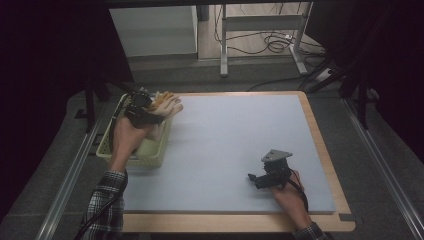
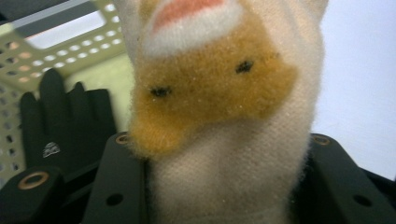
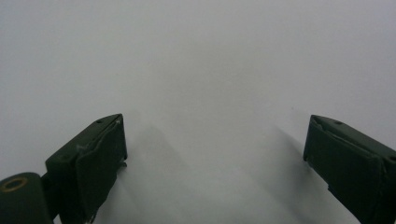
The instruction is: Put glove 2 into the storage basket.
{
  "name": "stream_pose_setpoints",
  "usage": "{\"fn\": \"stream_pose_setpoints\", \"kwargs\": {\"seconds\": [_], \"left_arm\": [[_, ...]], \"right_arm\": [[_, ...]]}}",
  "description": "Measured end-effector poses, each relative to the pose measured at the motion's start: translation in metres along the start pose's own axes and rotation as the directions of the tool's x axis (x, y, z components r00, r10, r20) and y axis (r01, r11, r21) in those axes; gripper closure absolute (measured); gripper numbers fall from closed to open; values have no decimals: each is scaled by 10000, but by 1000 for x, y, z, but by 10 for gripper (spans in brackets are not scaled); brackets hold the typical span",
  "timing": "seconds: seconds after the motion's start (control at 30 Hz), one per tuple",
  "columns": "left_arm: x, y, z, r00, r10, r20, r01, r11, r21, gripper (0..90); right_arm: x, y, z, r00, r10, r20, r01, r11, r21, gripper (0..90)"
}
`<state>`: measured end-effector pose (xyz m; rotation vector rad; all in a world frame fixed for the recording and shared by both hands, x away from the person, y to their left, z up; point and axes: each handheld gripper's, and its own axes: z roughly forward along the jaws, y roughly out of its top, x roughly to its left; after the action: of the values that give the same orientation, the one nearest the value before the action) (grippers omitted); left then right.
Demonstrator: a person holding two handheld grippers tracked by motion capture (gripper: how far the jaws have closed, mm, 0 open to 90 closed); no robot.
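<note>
In the high view, two plaid-sleeved forearms enter from the bottom edge. At lower right, the right gripper (image 1: 255, 179) rests low on the pale grey mat (image 1: 235, 150) that covers the wooden table (image 1: 327, 150). In the right gripper view its two black jaws stand wide apart over bare mat, holding nothing.

Farther up, at the left of the frame, the left gripper (image 1: 150, 117) is raised above a pale yellow-green perforated basket (image 1: 107, 145) at the mat's left edge. Its jaws are clamped on a cream and tan fuzzy glove (image 1: 167, 102), whose fingers fan out to the upper right, past the basket's rim towards the mat. In the left gripper view the glove (image 2: 224, 121) sits between the jaws, pinched near its cuff, with an orange-brown plush patch and a pink and white band higher in the frame. To its left, a black glove (image 2: 65, 126) lies inside the basket (image 2: 60, 51).

Beyond the table, at the top of the frame, are metal desk legs and loose cables on the floor.

Judged risks: the grip is on soft, thick fabric, so the glove could slide out if swung quickly. Its hanging part might also catch the basket rim and tip or drag the light basket.
</note>
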<state>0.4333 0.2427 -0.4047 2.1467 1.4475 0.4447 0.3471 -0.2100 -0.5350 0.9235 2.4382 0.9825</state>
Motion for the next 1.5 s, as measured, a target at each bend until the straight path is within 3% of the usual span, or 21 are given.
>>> {"fn": "stream_pose_setpoints", "kwargs": {"seconds": [0.13,0.33,0.57,0.83,1.03,1.13,1.17,1.3,1.33,1.37,1.5], "left_arm": [[12,-3,5,9994,-260,-247,262,9996,74,526],[32,-8,17,9933,-887,-743,904,9957,205,520],[44,-15,42,9892,-1059,-1017,1138,9906,753,513],[44,-20,76,9923,-952,-792,1063,9830,1499,495],[38,-20,96,9954,-909,-292,949,9740,2056,470],[34,-21,104,9960,-895,-59,882,9653,2459,440],[32,-23,110,9962,-823,266,716,9571,2809,345],[37,-25,110,9960,-873,213,777,9557,2840,197],[40,-27,108,9942,-989,415,836,9570,2779,197],[42,-28,103,9913,-1084,751,855,9618,2599,134],[39,-27,91,9946,-755,714,559,9680,2445,84]], "right_arm": [[0,0,0,10000,-10,7,10,10000,-4,58],[0,0,0,10000,-4,4,4,10000,-3,59],[0,0,0,10000,0,-1,0,10000,-7,59],[0,0,0,10000,17,-10,-17,10000,-5,59],[0,0,0,10000,18,-18,-18,10000,-3,59],[0,0,0,10000,13,-20,-13,10000,6,59],[0,0,0,10000,17,-16,-17,10000,-6,59],[0,0,0,10000,24,-22,-24,10000,-3,59],[0,0,0,10000,24,-22,-24,10000,-3,59],[0,0,0,10000,23,-21,-23,10000,-5,59],[0,0,0,10000,17,-22,-17,10000,8,59]]}}
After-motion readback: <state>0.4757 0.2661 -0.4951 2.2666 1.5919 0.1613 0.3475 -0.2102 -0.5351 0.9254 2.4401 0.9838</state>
